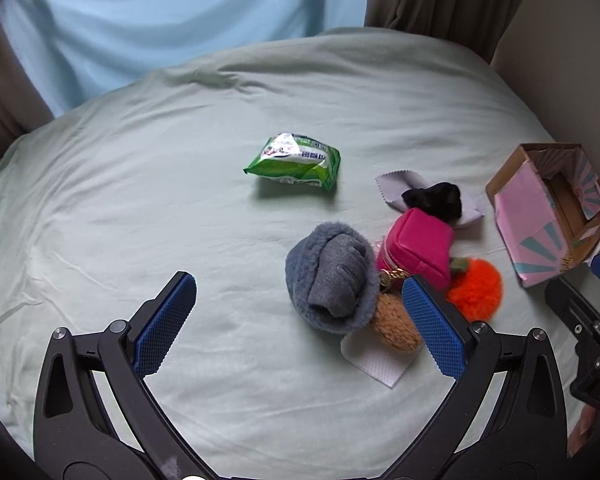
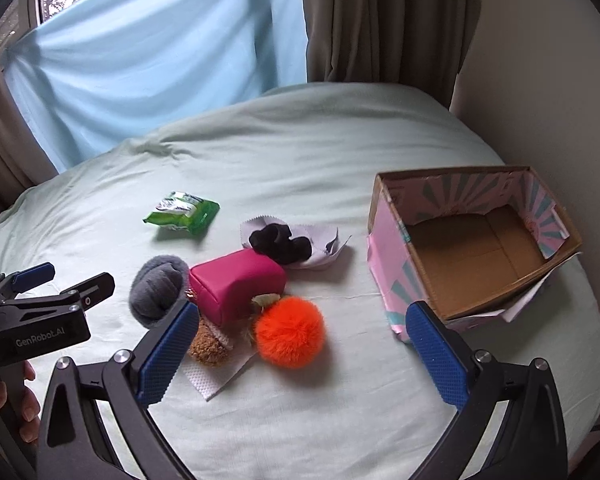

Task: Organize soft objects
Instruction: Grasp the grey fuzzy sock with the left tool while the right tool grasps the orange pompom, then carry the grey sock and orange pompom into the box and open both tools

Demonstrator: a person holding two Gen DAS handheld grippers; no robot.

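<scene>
Right, both grippers hover over the bed, fingers spread wide apart and nothing between them: the left gripper and the right gripper.

Using the pink pouch as our marker, the soft things crowd around it. A grey rolled sock sits just to its left, touching. A fluffy orange pom-pom lies just in front, with a brown fuzzy toy beside that, resting on a white tissue. Behind the pouch, a black scrunchie lies on a pale lilac cloth. Farther back and to the left, well apart, a green wipes packet lies alone.

To the right of the pouch stands a cardboard box, open on top, pink and teal patterned outside, bare brown inside.

Partly hidden: the brown toy is cut off by a blue finger pad in both views, and the print on the packet is too small to read.

Everything sits on a pale green sheet, lightly wrinkled. Beyond it hang a light blue curtain and a brown curtain.
</scene>
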